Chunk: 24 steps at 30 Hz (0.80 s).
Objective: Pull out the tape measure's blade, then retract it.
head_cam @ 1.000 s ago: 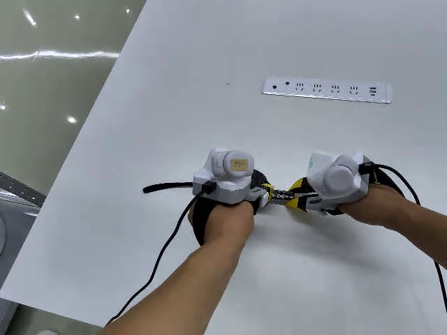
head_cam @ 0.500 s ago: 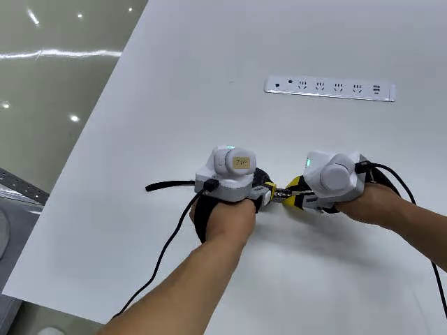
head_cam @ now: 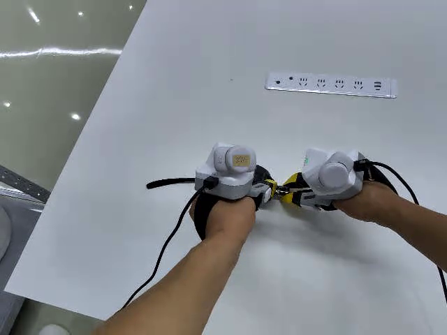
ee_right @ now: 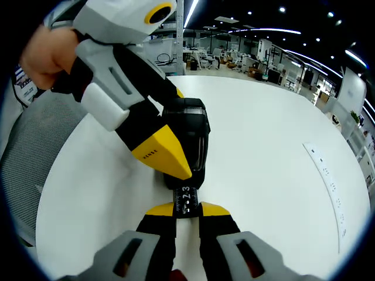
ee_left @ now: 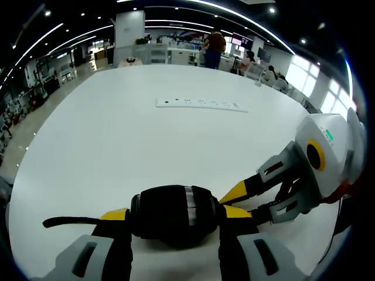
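The black tape measure case (ee_left: pixel 176 205) lies on the white table (head_cam: pixel 209 91), and my left gripper (ee_left: pixel 176 214) is shut on its sides with yellow-tipped jaws. A short stretch of blade (ee_right: pixel 185 199) with printed numerals runs out of the case (ee_right: pixel 190 140), and my right gripper (ee_right: pixel 186 211) is shut on its end. In the head view the left gripper (head_cam: pixel 264 188) and the right gripper (head_cam: pixel 292 193) stand tip to tip, with a sliver of blade (head_cam: pixel 279 190) between them. The case's black strap (head_cam: pixel 167 184) trails to the left.
A white power strip (head_cam: pixel 330 84) lies flat at the far side of the table. The table's left edge (head_cam: pixel 84 132) drops to a shiny floor. Black cables (head_cam: pixel 164 251) run back from both grippers along the person's arms. A grey mesh chair (ee_right: pixel 35 146) stands beside the table.
The right gripper has moved left toward the left gripper, and the visible blade between them has grown shorter. The case has stayed in the left gripper's hold.
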### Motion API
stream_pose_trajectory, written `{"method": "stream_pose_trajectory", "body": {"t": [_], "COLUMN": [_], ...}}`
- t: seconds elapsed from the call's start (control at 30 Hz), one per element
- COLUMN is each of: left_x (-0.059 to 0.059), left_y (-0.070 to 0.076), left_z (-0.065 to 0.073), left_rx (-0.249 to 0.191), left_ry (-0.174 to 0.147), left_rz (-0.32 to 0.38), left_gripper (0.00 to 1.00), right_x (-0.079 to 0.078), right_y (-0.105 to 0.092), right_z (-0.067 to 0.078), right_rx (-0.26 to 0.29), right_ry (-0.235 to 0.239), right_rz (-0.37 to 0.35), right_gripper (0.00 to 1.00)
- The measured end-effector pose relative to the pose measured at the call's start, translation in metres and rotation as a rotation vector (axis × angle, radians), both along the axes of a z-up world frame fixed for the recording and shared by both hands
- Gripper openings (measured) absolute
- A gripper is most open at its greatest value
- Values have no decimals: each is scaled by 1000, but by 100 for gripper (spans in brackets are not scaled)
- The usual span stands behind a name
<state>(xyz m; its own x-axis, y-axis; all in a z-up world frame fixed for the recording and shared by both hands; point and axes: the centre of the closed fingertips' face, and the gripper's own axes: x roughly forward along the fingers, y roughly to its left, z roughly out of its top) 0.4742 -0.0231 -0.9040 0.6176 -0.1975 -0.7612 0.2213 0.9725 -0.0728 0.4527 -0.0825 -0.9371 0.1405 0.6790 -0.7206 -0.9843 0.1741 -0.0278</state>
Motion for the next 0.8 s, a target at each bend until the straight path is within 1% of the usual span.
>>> {"method": "stream_pose_trajectory", "body": {"t": [0.33, 0.67, 0.8], "left_x": [0, 0, -1], "left_y": [0, 0, 0], "left_z": [0, 0, 0], "left_rx": [1, -3, -5], "left_ry": [-8, -3, -1], "left_rz": [-6, -8, -11], "left_gripper": [56, 56, 56], "right_x": [0, 1, 1], "right_y": [5, 8, 10], "right_z": [0, 0, -1], "right_rx": [17, 24, 19], "right_ry": [-3, -6, -16], "right_rz": [0, 5, 11], "right_gripper": [14, 14, 14]}}
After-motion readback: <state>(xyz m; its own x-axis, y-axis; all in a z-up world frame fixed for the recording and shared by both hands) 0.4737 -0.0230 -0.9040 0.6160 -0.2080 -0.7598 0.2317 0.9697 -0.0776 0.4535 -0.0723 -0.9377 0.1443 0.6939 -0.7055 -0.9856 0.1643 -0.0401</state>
